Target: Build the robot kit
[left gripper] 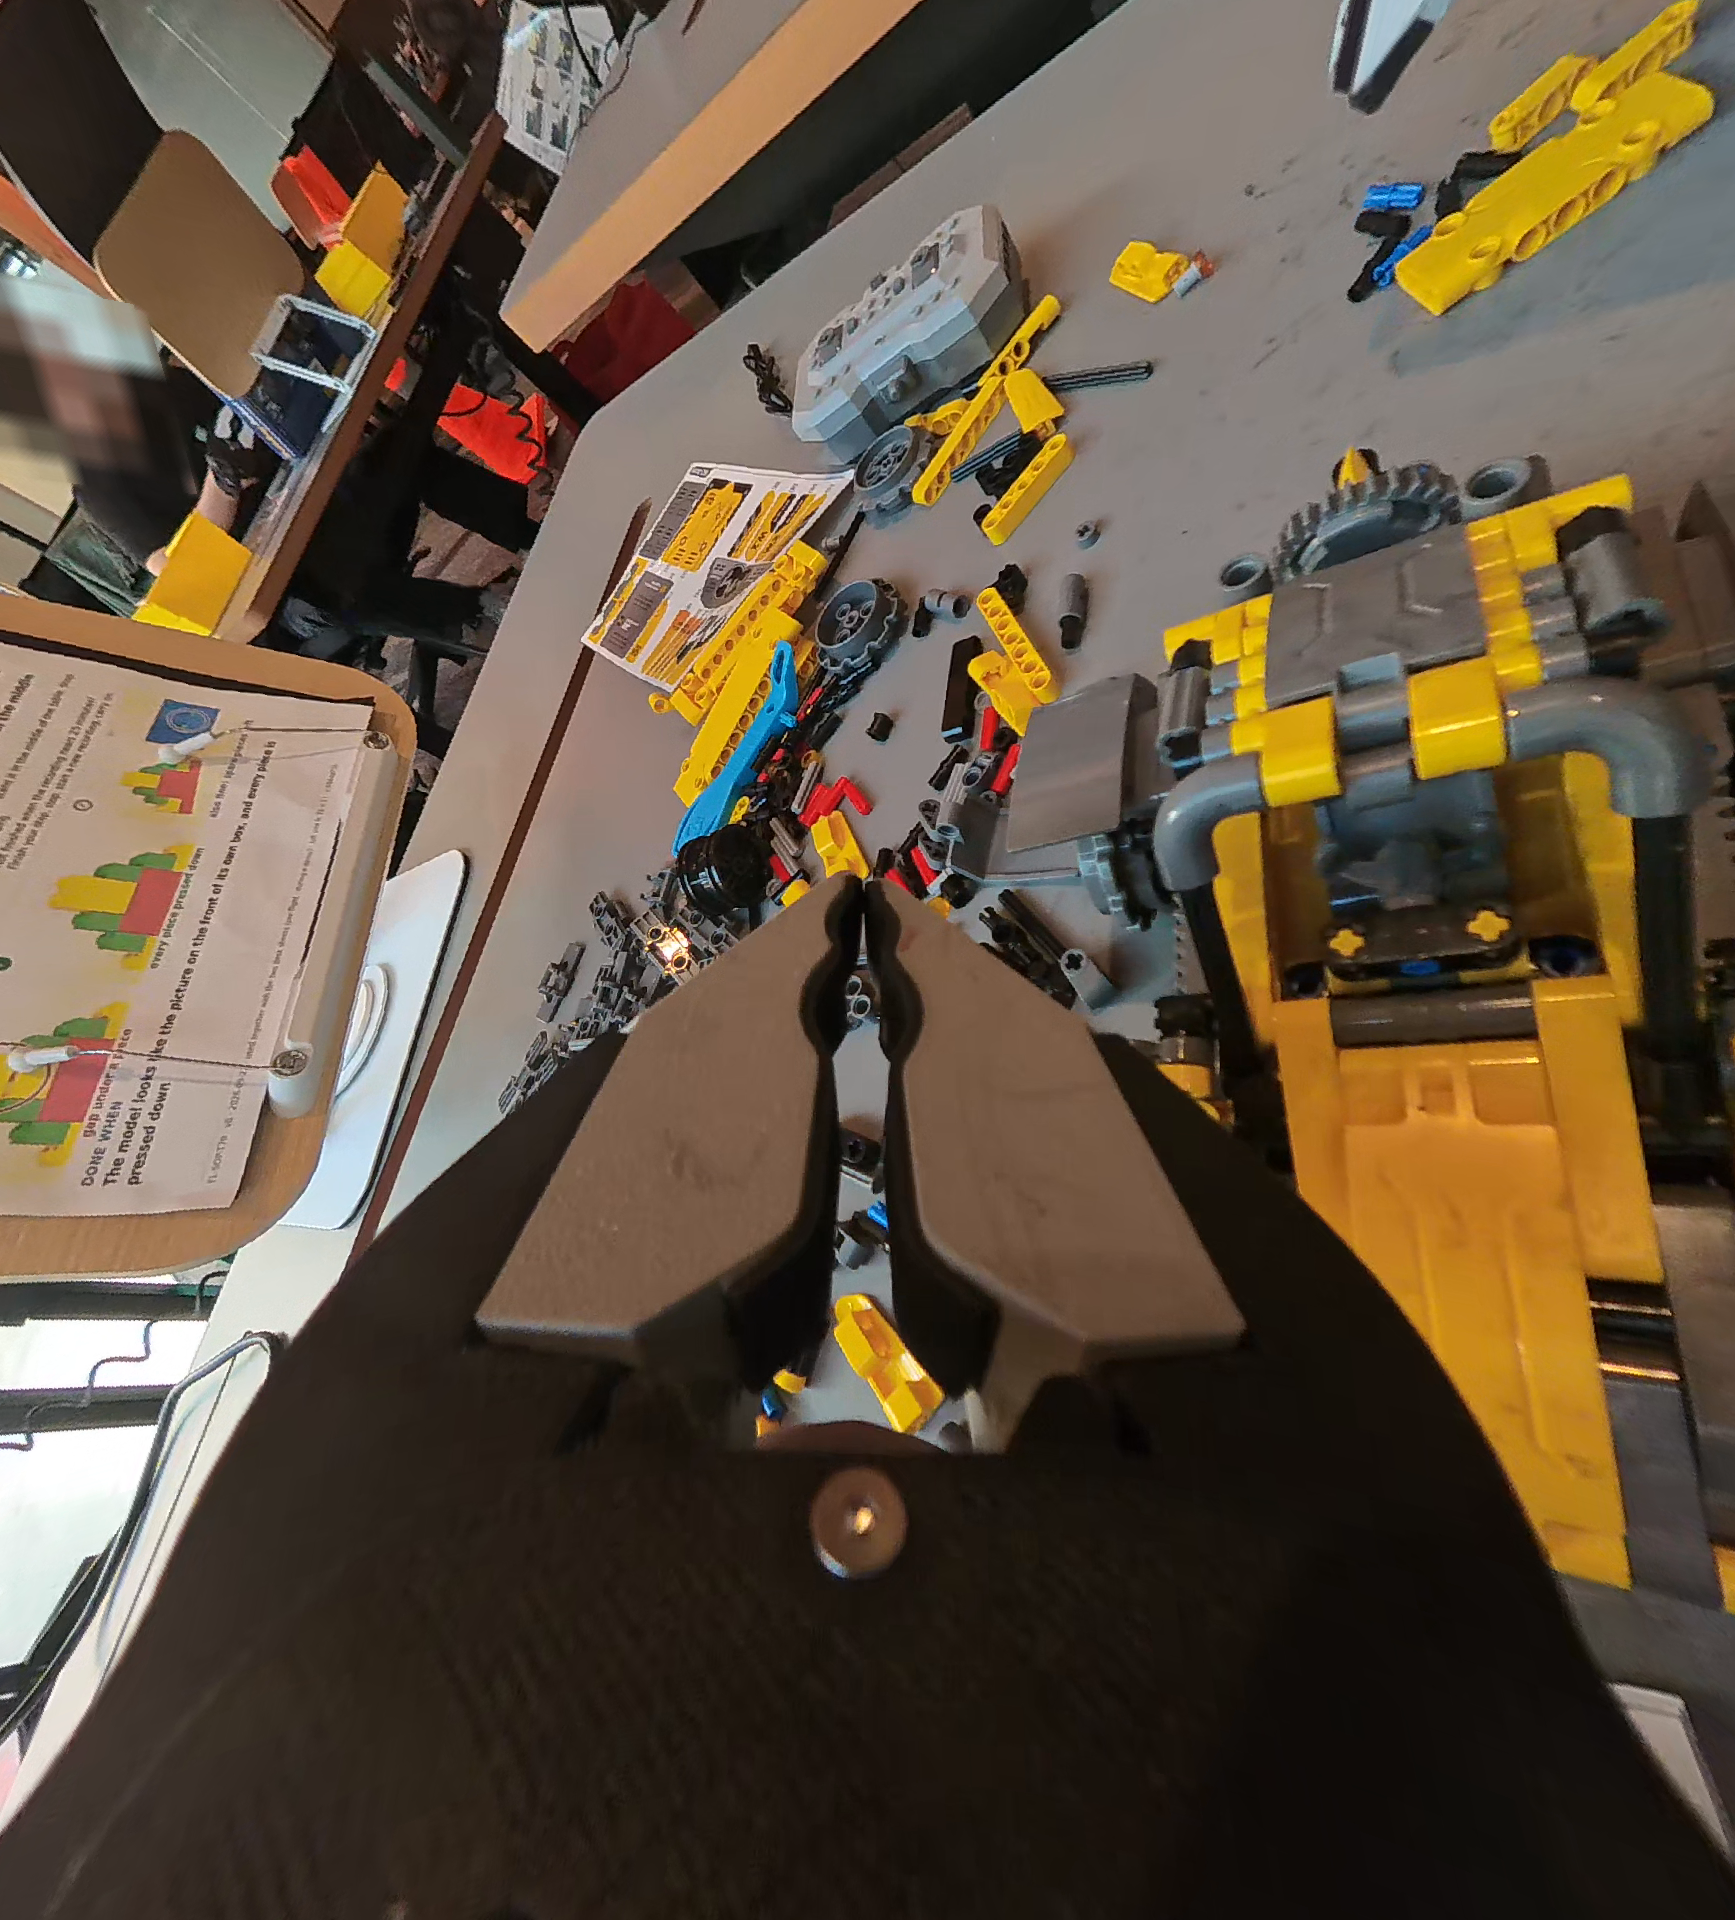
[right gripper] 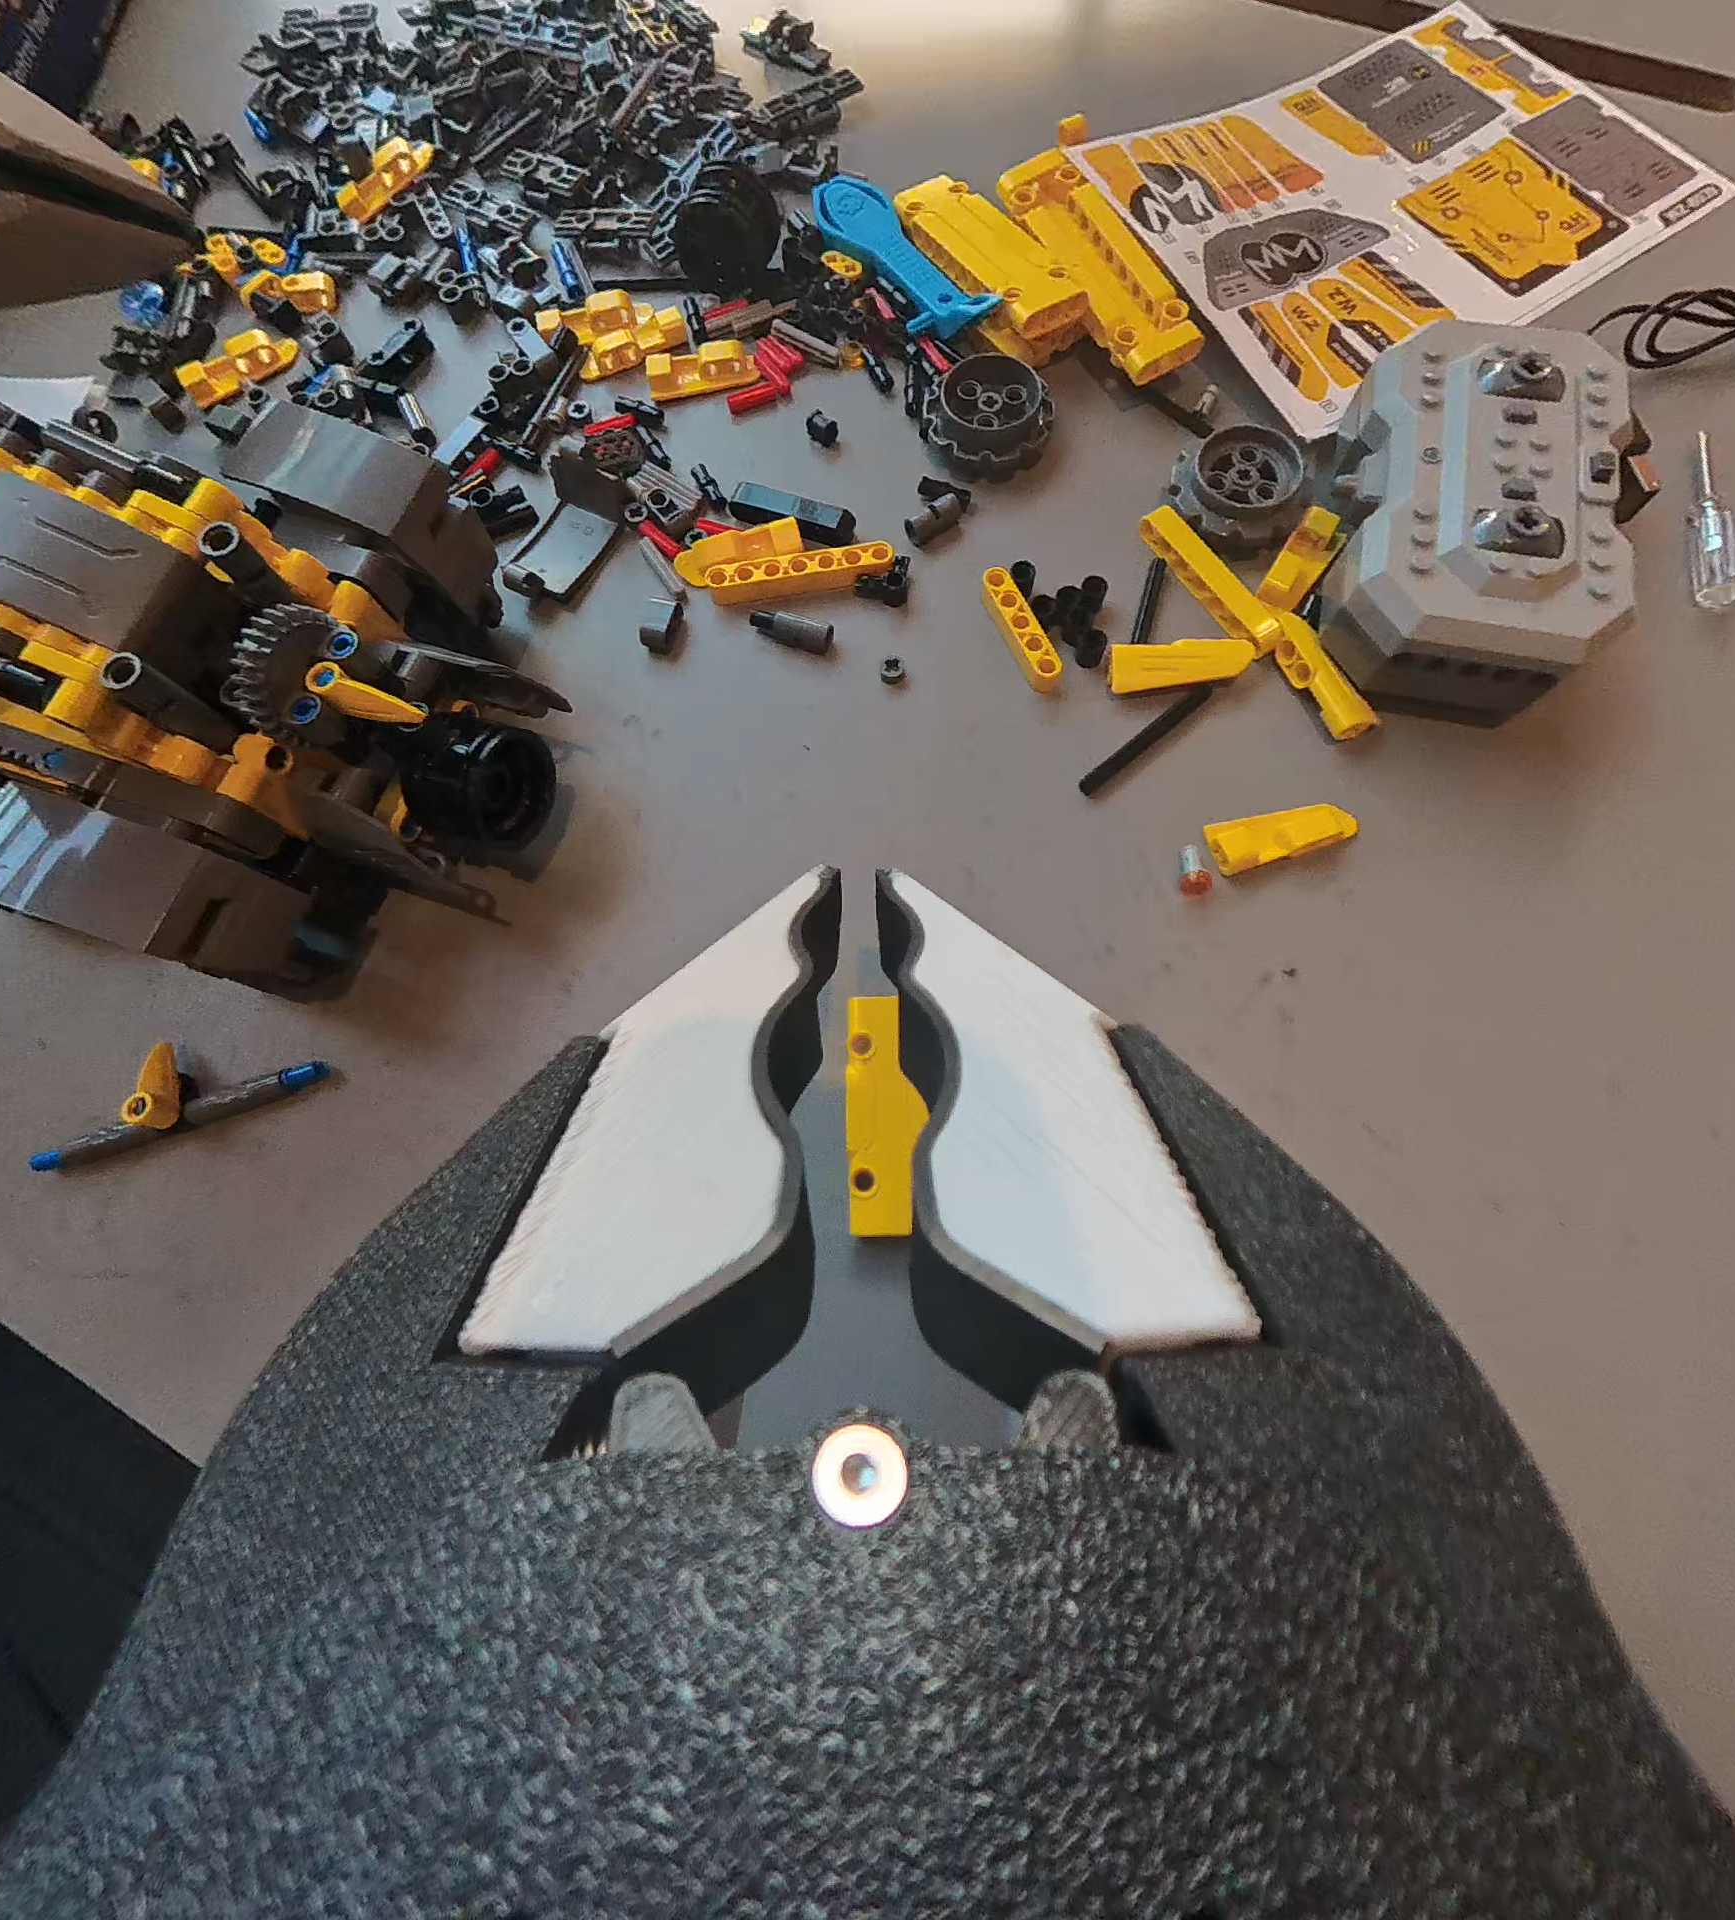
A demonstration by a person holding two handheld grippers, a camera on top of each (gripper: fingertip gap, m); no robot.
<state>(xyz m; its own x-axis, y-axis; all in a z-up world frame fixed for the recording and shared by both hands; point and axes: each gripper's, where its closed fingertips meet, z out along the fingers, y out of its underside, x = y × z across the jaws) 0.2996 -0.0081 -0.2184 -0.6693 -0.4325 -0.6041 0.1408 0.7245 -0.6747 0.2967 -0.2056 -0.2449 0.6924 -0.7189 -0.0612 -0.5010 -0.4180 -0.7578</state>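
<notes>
The left gripper point(left gripper: 863, 891) is hanging above the grey table point(left gripper: 1258, 208), pointing steeply down at it, its dark fingers point(left gripper: 697, 1122) pressed together at the tips with nothing between them. Its tips are sitting over the near edge of a heap of small black, grey, red and yellow building pieces point(left gripper: 801, 790), just beside a black wheel point(left gripper: 728, 871) and a blue lever tool point(left gripper: 749, 748). To its right a large yellow and grey model vehicle point(left gripper: 1414, 831) is lying on the table, close beside the fingers. Under the gap at the base of the fingers a small yellow piece point(left gripper: 884, 1361) is resting on the table. Farther off a grey battery box point(left gripper: 910, 332) and a sticker sheet point(left gripper: 712, 561) are lying, and off the table's left edge an instruction sheet point(left gripper: 115, 914) is sitting clipped to a wooden board. The right gripper point(right gripper: 858, 878) is reaching forward low over the same table point(right gripper: 1465, 1039), tilted gently downward, its white fingers point(right gripper: 676, 1122) nearly closed at the tips with a thin gap left. Deeper between them a yellow beam point(right gripper: 882, 1117) is standing along the fingers' length, pinched at their inner curves. Ahead lies bare table, then the model vehicle point(right gripper: 167, 665) to the left, the battery box point(right gripper: 1486, 540) to the right, and a yellow panel point(right gripper: 1278, 836) near the right finger.
</notes>
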